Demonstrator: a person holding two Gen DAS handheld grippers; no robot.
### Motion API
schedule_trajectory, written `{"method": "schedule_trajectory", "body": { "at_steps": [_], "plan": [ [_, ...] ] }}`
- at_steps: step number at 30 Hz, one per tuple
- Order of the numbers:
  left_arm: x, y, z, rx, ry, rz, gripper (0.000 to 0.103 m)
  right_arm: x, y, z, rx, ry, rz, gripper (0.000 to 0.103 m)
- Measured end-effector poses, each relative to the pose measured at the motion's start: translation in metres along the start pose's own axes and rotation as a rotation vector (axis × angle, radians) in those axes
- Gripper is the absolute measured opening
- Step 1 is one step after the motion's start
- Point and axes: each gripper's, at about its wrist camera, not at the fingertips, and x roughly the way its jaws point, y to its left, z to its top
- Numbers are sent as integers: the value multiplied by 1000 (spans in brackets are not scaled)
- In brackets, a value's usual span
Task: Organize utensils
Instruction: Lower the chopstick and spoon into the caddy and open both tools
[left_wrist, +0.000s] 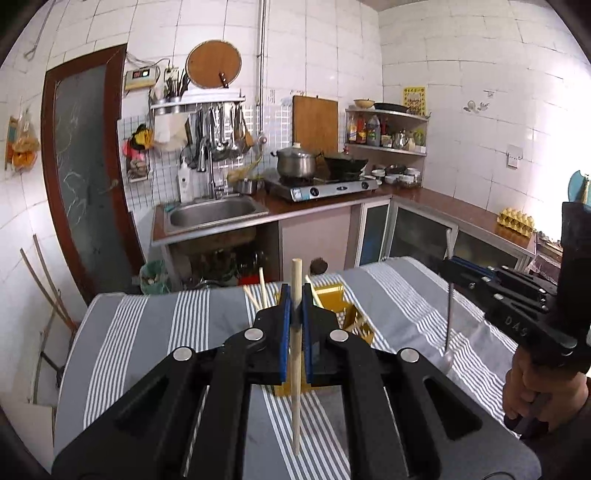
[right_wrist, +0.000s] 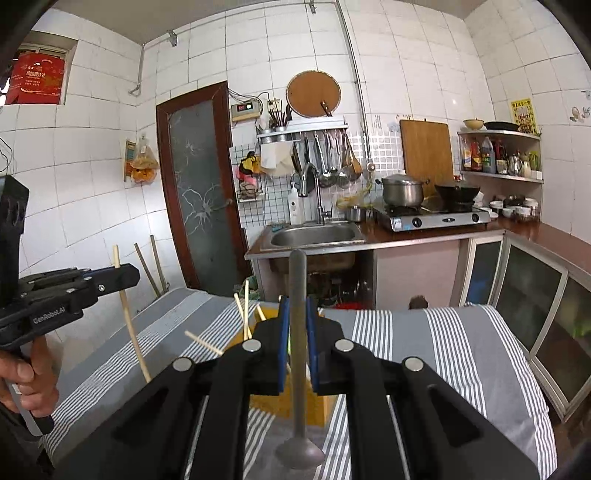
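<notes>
White-tiled kitchen behind: steel sink (left_wrist: 218, 214), 2-burner gas stove (left_wrist: 332, 186) w/ a steel pot (left_wrist: 296, 162) and a black wok (left_wrist: 345, 164), corner shelf of bottles (left_wrist: 388, 131), wooden cutting board (left_wrist: 316, 123) leaning on the wall. Up front, a table under a grey-and-white striped cloth (left_wrist: 388, 295).

Your left gripper (left_wrist: 295, 295) is clamped on a single wooden chopstick (left_wrist: 295, 354), blue pads pinching it around mid-length. Stick stands roughly upright, blunt end above the jaws, thin tip hanging over the cloth, not touching it as far as you can see. In the right wrist view the same gripper (right_wrist: 122, 275) shows side-on at the left, stick (right_wrist: 133, 332) slanting down through it, your hand (right_wrist: 26, 373) on the grip.

Your right gripper (right_wrist: 297, 317) is closed on a metal spoon (right_wrist: 298, 369), held by the handle, bowl end down and close to the lens, handle tip poking up past the jaws. From the left wrist view it (left_wrist: 448, 266) sits off to the right w/ the spoon (left_wrist: 447, 317) hanging vertical, bowl just above the cloth.

Yellow utensil holder (left_wrist: 354, 321) sits on the cloth just beyond both grippers, mostly hidden by them. Several more chopsticks (right_wrist: 244, 314) stick out of it at angles. Can't tell which compartment they're in.
</notes>
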Motion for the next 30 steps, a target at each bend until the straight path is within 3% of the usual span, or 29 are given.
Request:
{"method": "schedule_trajectory", "body": {
  "at_steps": [18,30],
  "plan": [
    [32,5,69,5,-76,-16,4,61,3,42,-33,-17,-2,9],
    [81,18,68,-28,-47,-17,4,113,1,35,-50,1,-6,9]
  ]
}}
